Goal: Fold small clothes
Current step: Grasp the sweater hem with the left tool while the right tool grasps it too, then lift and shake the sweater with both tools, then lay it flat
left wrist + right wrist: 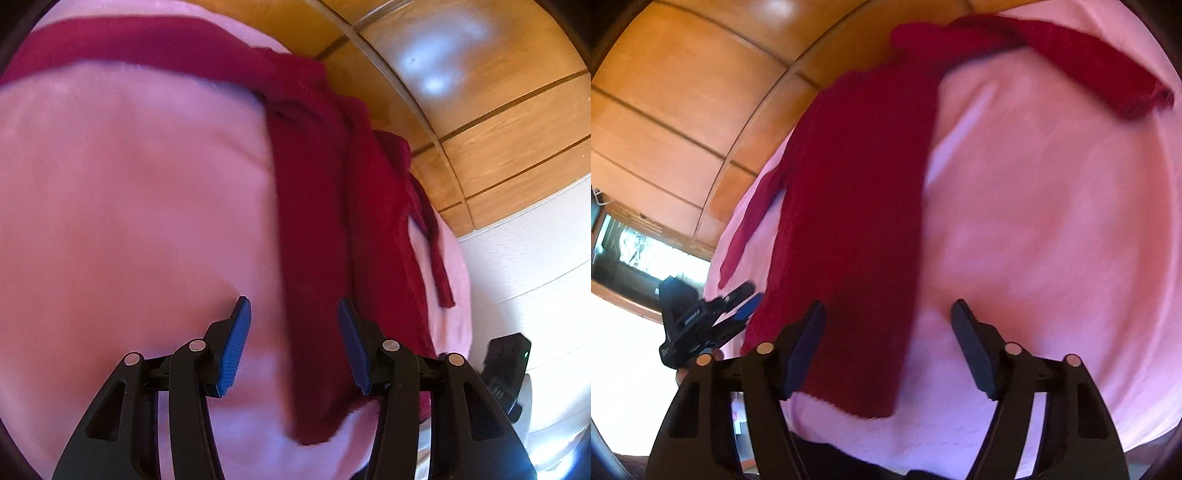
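A dark red knitted garment (317,221) lies on a pink cloth (129,203), its body a long strip with one sleeve stretched across the far side. My left gripper (293,306) is open and empty, its jaws over the strip's near end. In the right wrist view the same red garment (857,221) runs up the middle-left on the pink cloth (1052,221). My right gripper (888,310) is open and empty over the garment's hem. The left gripper also shows there (748,301) at the strip's left edge.
Wooden panelled doors (498,122) stand behind the pink surface, also in the right wrist view (665,110). A white wall or unit (535,277) is at the right. A dark-framed shelf or window (635,251) sits at the left.
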The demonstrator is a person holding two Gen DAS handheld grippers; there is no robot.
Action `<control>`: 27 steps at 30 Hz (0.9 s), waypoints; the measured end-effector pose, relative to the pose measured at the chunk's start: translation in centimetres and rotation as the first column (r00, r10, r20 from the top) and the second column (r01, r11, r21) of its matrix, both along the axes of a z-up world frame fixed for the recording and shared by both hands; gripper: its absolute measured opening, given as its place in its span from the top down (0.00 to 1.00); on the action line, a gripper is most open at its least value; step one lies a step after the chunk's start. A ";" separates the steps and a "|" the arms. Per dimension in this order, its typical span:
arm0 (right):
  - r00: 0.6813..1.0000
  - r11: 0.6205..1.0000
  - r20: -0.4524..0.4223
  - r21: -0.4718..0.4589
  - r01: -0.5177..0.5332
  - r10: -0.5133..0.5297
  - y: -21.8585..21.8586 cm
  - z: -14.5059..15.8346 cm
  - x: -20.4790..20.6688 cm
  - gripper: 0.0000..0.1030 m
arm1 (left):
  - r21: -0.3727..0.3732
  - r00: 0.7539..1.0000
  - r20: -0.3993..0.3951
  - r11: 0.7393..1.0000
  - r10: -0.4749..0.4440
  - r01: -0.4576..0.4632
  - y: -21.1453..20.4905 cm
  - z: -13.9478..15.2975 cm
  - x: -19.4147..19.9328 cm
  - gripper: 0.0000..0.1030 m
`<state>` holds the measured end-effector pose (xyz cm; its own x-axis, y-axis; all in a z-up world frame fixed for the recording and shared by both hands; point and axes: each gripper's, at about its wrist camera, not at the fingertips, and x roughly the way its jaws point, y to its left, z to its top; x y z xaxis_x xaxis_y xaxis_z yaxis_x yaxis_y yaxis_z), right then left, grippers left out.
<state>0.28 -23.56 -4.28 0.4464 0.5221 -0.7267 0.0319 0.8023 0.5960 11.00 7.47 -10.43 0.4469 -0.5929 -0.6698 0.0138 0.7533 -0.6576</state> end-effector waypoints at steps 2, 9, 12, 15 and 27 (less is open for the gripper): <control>1.000 1.000 0.006 -0.025 -0.010 0.010 0.7 0.2 0.6 0.76 | 0.046 1.000 0.023 0.999 0.003 -0.004 -1.0 0.0 -0.2 0.61; 0.983 0.989 0.180 -0.146 0.005 0.021 0.1 5.6 -0.3 0.92 | 0.094 0.994 0.104 0.996 -0.012 0.002 -0.9 3.8 -0.8 0.97; 0.955 0.980 0.295 -0.190 0.054 0.005 -1.4 10.0 -1.8 0.92 | 0.092 0.980 0.198 0.995 0.021 -0.040 1.7 8.3 -1.4 0.98; 0.935 0.968 0.354 -0.222 0.114 -0.029 -3.8 12.4 -3.6 0.92 | 0.100 0.968 0.247 0.993 0.039 -0.065 4.6 11.4 -2.3 0.98; 0.997 0.917 0.017 -0.391 0.077 -0.076 -6.0 0.5 -5.6 0.93 | 0.266 0.997 0.002 0.961 0.079 -0.076 7.9 3.6 -7.5 0.98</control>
